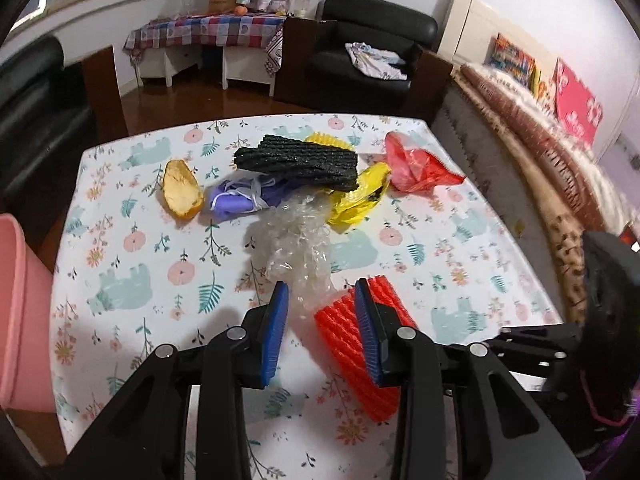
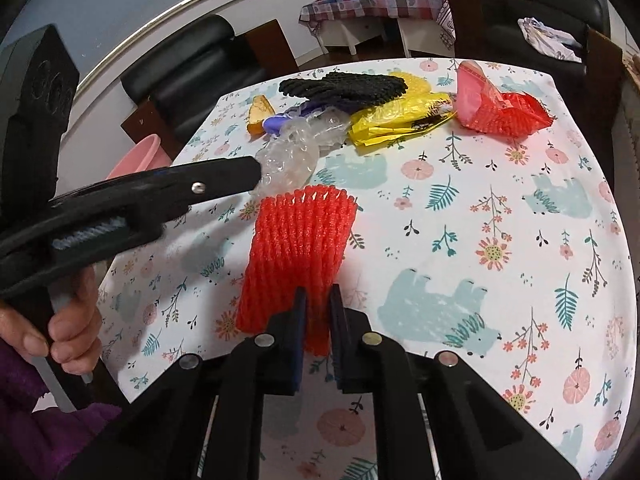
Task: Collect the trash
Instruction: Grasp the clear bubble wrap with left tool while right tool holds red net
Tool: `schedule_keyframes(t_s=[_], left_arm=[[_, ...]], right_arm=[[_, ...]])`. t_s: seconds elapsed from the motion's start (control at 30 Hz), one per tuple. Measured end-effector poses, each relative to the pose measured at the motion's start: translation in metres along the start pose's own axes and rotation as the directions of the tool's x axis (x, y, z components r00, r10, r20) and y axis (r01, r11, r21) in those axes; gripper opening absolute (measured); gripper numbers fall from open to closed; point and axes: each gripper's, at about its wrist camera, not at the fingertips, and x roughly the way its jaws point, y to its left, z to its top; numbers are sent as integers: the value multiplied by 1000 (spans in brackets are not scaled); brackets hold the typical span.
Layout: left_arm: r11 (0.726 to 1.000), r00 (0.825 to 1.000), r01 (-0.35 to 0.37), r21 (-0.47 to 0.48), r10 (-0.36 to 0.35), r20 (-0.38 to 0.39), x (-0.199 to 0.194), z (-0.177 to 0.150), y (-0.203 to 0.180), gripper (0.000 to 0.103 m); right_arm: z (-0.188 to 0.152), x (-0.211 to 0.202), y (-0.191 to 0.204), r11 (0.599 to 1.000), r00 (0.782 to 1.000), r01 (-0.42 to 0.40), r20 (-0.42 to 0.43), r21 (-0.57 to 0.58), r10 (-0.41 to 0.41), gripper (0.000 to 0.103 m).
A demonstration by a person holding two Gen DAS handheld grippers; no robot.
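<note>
While the right gripper (image 2: 318,320) is clamped on the near edge of the red foam net (image 2: 300,240), the rest of the net lies flat ahead of its jaws on the table (image 2: 500,184). L gripper (image 1: 322,316) is spread wide, nothing held; clear crumpled plastic (image 1: 296,248) sits just ahead, btwn its pads. Step in hand, I'd say: pick-up of the first pieces. Next move prob calls for lifting the net clear & carrying it to the pink bin (image 1: 20,304), off to the L gripper's left, w/ L closing on the plastic.
</note>
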Motion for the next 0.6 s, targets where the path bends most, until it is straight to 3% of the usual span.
schedule_keyframes(t_s=[0.13,0.27,0.3,0.33,0.4,0.6], left_arm=[[999,999,-35,21,35,0,11,1,-4,34],[998,999,-53,-19,53,-9,18,1,5,33],[998,999,-47,-29,47,-7,19,1,7,30],[999,999,-38,-39,38,-7,18,1,9,20],[998,999,-35,-51,35,-6,17,-1,13,13],[996,999,-13,-87,16,28,-1,-7,23,9]], right_arm=[[0,0,0,1000,1000,1,0,0,-1,11],[0,-1,0,1000,1000,1,0,-1,-1,11],[0,0,0,1000,1000,2,-1,-1,-2,11],[0,0,0,1000,1000,3,-1,-2,-3,11],[0,1,1,1000,1000,5,-2,-2,-5,11],[-1,-1,2,1000,1000,12,6,-4,-12,11]])
